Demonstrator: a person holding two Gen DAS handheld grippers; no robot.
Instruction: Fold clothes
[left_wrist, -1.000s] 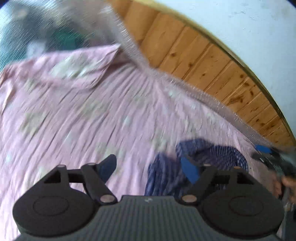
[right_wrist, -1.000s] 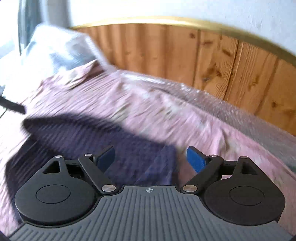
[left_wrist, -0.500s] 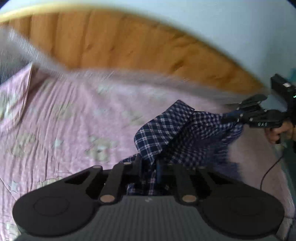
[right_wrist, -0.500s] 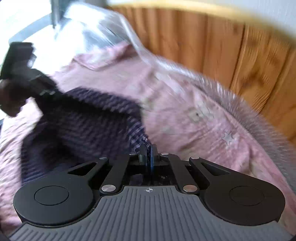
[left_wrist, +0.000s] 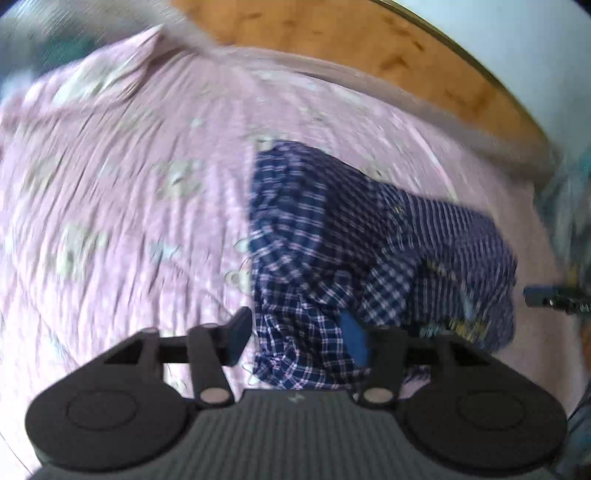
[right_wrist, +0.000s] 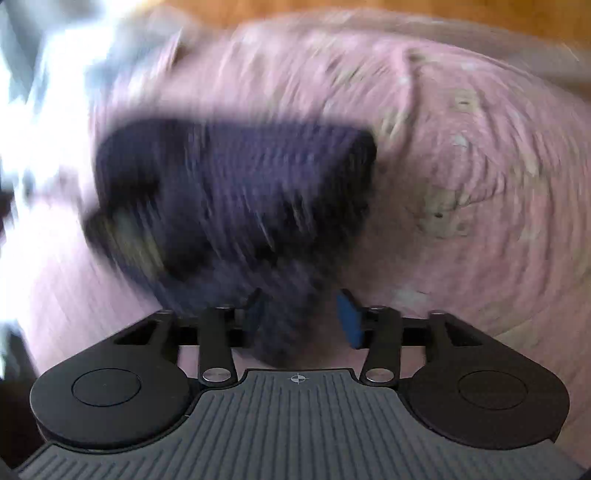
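On the pink sheet (left_wrist: 122, 229), a blue checked garment (left_wrist: 332, 236) in a rumpled heap, just ahead of both grippers. In the left wrist view: left gripper (left_wrist: 301, 338) low over the heap's near edge, jaws parted and just opened further, checked cloth lying loose in the gap, pads not pressing on it. Garment spreading from there far and to the right, toward the wooden headboard (left_wrist: 369, 48) beyond the sheet. At the right edge, a sliver of the other gripper, well apart from the cloth's near corner. In the right wrist view, heavily blurred: right gripper (right_wrist: 303, 321) likewise parted, jaws just opened further, a dark fold of the garment (right_wrist: 236, 192) hanging between the fingers, released rather than clamped. Bulk of the cloth far and left of the fingertips; bare pink sheet (right_wrist: 480, 184) to the right.
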